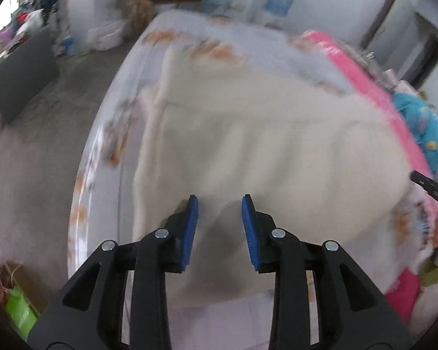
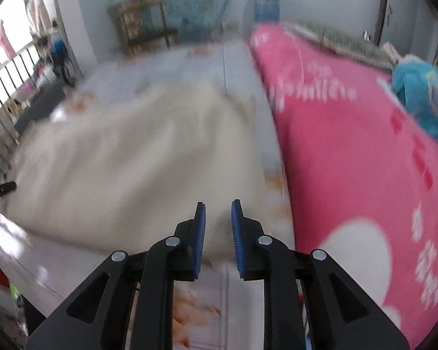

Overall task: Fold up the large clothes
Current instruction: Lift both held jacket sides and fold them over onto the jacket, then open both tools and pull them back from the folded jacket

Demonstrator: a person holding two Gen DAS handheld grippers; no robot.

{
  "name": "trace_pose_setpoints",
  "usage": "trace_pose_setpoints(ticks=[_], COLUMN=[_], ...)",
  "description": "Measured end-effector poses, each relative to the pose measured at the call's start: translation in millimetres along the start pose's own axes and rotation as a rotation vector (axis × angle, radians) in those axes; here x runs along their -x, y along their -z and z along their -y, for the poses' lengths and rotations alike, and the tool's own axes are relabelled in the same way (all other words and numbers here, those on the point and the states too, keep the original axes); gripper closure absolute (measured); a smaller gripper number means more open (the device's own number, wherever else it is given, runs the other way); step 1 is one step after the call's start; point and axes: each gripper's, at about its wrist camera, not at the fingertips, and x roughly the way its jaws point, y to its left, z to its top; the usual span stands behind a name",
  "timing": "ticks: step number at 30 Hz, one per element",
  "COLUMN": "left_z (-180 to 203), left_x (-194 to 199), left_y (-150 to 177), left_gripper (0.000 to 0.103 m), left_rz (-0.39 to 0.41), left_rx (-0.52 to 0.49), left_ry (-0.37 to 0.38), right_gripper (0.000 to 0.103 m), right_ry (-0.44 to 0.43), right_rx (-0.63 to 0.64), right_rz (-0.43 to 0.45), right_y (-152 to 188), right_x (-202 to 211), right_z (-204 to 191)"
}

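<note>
A large cream garment [image 1: 262, 145] lies spread on a bed with a pale floral sheet [image 1: 189, 38]. It also shows in the right wrist view [image 2: 131, 160]. My left gripper [image 1: 220, 201] is open and empty, above the garment's near edge. My right gripper [image 2: 218, 205] is open and empty, above the garment's near right corner. The right gripper's tip shows at the right edge of the left wrist view [image 1: 429, 185]. Both views are blurred by motion.
A pink blanket [image 2: 350, 145] covers the bed's right side, with a blue garment [image 2: 423, 93] on it. A wooden chair [image 2: 143, 26] stands past the bed. Grey floor [image 1: 43, 145] and a dark board [image 1: 20, 75] lie left of the bed. A railing [image 2: 3, 102] runs at far left.
</note>
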Motion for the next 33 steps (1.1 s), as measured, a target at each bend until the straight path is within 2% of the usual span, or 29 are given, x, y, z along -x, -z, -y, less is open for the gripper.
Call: trace_pose_setpoints(ticks=[1,3,7,9,11,13,14,16,18,19,23,26,33], left_z=[-3,-10,-10,-4,7,19,28,44,58,65,91,106,123], left_x=[1,5,23,32,42,58,66,78,88,93,110,123,133], left_y=[5,7,9,14,24,31,38,48,56,60,77,88,102], left_gripper=[0.068,0.068,0.065,0.056,0.049,0.030,0.027,0.018,0.014,0.012,0.010,0.008,0.008], left_rz=[0.034,0.041,0.076,0.079,0.073,0.087,0.101,0.128,0.156,0.170,0.203,0.235,0.238], left_rx=[0.000,0.026,0.031,0.019,0.002,-0.020,-0.033,-0.051,-0.062,-0.064,-0.085,-0.098,-0.084], left_ry=[-0.004,-0.028,-0.024,-0.021,-0.016,-0.015,-0.017,-0.014,-0.027,-0.045,-0.111,-0.127,-0.165], right_gripper=[0.086,0.086,0.085,0.082,0.072,0.051,0.048,0.035,0.026,0.022,0.017,0.014,0.008], right_ry=[-0.010,-0.015,0.072,0.055,0.011,-0.022,-0.033,-0.053,-0.073,-0.075,-0.082,-0.080,-0.071], right_rx=[-0.003,-0.025,-0.013,-0.016,-0.013,0.010,0.023,0.057,0.076,0.073,0.055,0.048,0.061], right_rz=[-0.012,-0.006,0.027,0.032,0.028,0.037,0.044,0.059,0.077,0.089,0.100,0.108,0.175], right_y=[6,5,3,8,19,33,39,55,70,77,98,106,111], right_x=[-8,-4,24,37,46,55,58,67,75,79,87,95,119], right_z=[4,5,-8,-20,-36,-55,-63,-87,-108,-116,-133,-143,-154])
